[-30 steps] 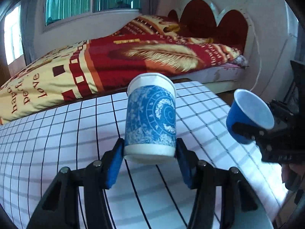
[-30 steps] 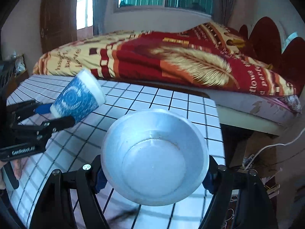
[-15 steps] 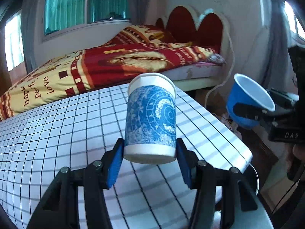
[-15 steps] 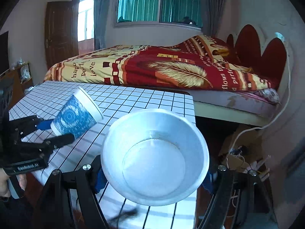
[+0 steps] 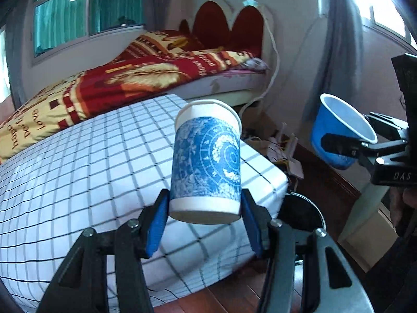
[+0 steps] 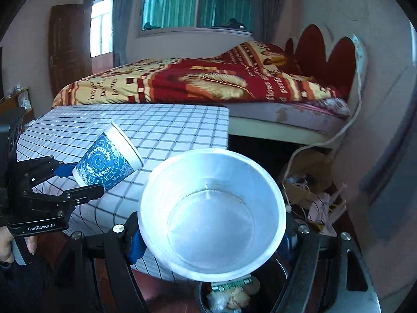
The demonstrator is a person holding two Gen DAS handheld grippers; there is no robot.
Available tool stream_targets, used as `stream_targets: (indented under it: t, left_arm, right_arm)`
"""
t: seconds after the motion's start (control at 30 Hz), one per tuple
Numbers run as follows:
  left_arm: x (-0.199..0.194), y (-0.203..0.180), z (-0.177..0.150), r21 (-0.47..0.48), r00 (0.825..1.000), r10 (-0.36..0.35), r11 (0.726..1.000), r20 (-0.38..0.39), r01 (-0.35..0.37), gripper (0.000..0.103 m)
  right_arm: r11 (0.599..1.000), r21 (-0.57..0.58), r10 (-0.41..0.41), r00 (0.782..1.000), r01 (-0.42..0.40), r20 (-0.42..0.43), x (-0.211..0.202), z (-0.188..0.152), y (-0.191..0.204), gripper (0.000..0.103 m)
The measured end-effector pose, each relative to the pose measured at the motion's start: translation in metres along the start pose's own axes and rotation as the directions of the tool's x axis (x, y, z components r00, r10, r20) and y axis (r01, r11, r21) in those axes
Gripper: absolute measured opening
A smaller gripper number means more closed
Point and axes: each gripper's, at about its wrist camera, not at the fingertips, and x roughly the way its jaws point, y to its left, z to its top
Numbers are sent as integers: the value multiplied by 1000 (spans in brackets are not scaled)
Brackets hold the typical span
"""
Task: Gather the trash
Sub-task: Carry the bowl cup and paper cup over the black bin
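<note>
Both cups held off the table's corner
Your left gripper [image 5: 204, 230] jaws grasp the patterned paper cup [image 5: 207, 164]; your right gripper [image 6: 212, 240] jaws clench the blue cup [image 6: 211, 214] above the bin [image 6: 232, 296]

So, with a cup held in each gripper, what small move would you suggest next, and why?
Probably carry the right gripper slightly further forward over the bin, then release. Its blue cup already hangs partly above the bin, which holds other trash; the left gripper with its patterned cup is beside the table.
</note>
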Motion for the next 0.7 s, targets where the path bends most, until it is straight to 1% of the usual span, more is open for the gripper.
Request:
stream_targets:
  t: [0.17,0.37,0.53,0.7]
  left_arm:
    - [7,-28,-5,30,999,-48,998,-20,48,55]
    - [15,-62,-11,71,993,-110,991,-42,113,55]
    - [24,-90,-24,100,983,-161,980,-87,169,55]
    - [37,-113,-38,111,969,-204,969,-142,220,55]
  right_arm:
    - [999,40,-36,999,37,-18,-12,-27,-28,79]
    - [993,95,-70,997,74,-41,-21,-57,-55,79]
    - [986,125,-96,992,106,-83,-22,-84,-77,79]
    - [982,136,-112,985,130,-134,-20,-113,-90,79]
